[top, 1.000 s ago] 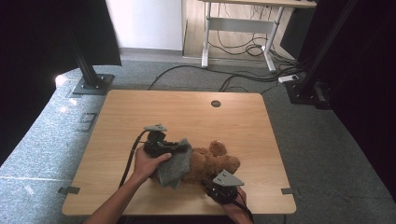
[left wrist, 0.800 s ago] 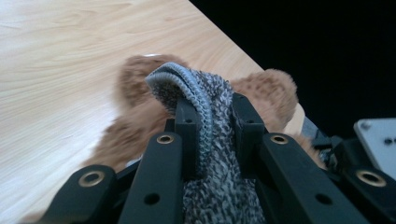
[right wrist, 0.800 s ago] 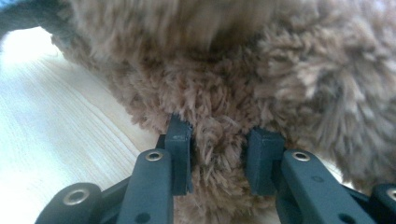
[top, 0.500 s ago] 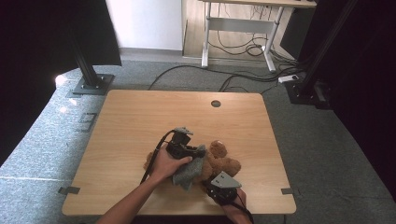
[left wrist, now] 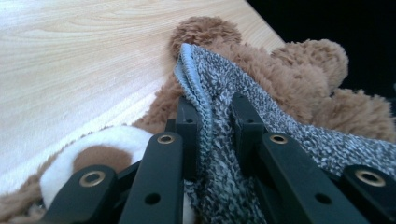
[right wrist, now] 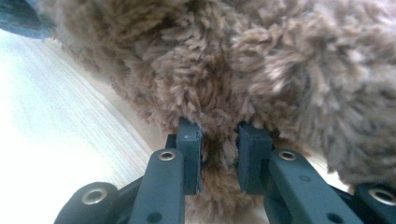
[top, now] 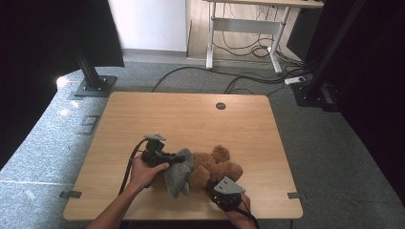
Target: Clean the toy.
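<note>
On the left, the left gripper [top: 179,159] is clenched on the hem of a grey cloth [top: 177,174]; in the left gripper view the cloth [left wrist: 219,121] sits pinched between the two black jaws and lies over the brown teddy bear [left wrist: 289,79]. The bear [top: 217,167] lies on its side on the near part of the wooden table [top: 191,114], a little right of the middle, with the cloth touching its left side.

The step in hand seems to be to spread the cloth over the bear. To do it well, I think the left hand should keep the hem tight and draw it slowly across the body, not lift it high, so the cloth does not slide off.

On the right, the right gripper [top: 220,193] has just been closing, and its jaws now press a tuft of the bear's fur [right wrist: 219,140]. This grip should only hold the bear in place; pulling hard could roll the bear and loosen the cloth.
</note>
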{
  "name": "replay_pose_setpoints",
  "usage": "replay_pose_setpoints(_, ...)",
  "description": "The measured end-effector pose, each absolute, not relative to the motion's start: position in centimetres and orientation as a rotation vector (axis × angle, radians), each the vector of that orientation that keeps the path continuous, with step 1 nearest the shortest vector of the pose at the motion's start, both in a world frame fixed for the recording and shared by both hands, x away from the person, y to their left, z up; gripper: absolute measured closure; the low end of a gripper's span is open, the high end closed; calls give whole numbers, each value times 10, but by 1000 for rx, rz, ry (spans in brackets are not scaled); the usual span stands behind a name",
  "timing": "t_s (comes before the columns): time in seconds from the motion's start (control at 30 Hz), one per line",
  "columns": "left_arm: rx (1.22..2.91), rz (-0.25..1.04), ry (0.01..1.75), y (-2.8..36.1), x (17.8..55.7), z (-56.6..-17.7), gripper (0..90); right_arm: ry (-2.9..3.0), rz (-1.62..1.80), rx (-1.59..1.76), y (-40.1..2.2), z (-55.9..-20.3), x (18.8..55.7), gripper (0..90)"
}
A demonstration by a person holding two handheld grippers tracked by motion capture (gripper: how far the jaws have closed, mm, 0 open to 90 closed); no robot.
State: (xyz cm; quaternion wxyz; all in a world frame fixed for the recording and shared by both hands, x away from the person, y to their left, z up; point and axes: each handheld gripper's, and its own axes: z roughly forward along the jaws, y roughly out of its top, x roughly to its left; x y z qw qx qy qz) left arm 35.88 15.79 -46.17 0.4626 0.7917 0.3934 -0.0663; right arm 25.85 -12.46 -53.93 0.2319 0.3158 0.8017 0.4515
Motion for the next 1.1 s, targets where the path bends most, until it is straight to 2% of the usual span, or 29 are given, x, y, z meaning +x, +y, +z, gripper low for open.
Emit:
replay_pose_setpoints(0.43, 1826, -76, 965, 190, 344, -457, 763, 2216, 1238, 882, -125, -541, 257, 766)
replay_pose_setpoints(0.67, 1807, 7, 1025, 216, 340, -452, 762, 2217, 1242, 896, -126, -542, 257, 768)
replay_pose_setpoints(1.1, 1846, -6, 1228, 263, 339, -499, 761, 2215, 1244, 908, -126, -543, 257, 771)
